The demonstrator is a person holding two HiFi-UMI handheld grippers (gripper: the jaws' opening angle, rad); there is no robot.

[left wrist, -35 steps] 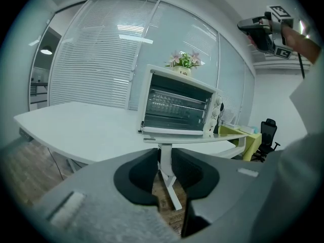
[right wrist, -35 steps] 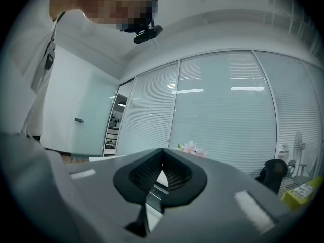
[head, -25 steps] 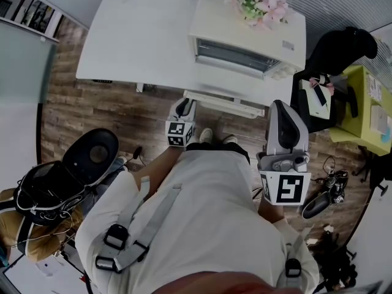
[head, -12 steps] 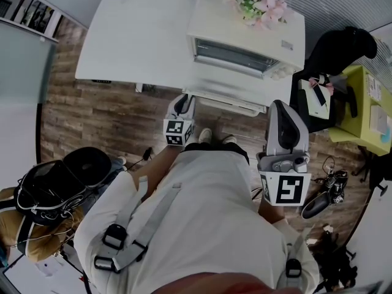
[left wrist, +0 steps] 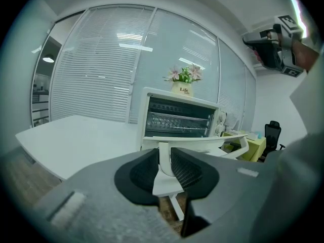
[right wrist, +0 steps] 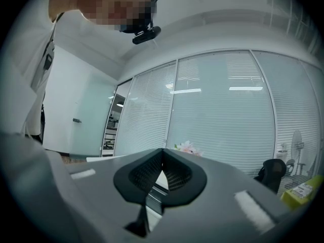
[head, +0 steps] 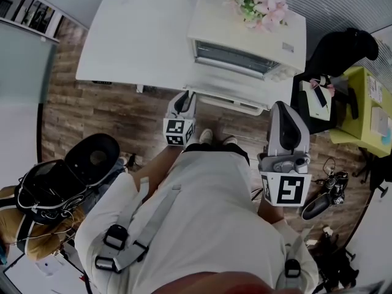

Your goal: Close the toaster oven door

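The white toaster oven (head: 245,32) stands at the right end of the white table (head: 135,35), its glass door (head: 229,90) folded down flat and overhanging the table's near edge. The door's white bar handle (left wrist: 202,140) has its left end bracket clamped between the left gripper's (left wrist: 164,153) ribbed pads. A pot of pink flowers (head: 260,2) sits on the oven's top. The right gripper (right wrist: 162,156) hangs off the table's right corner, pads pressed together on nothing
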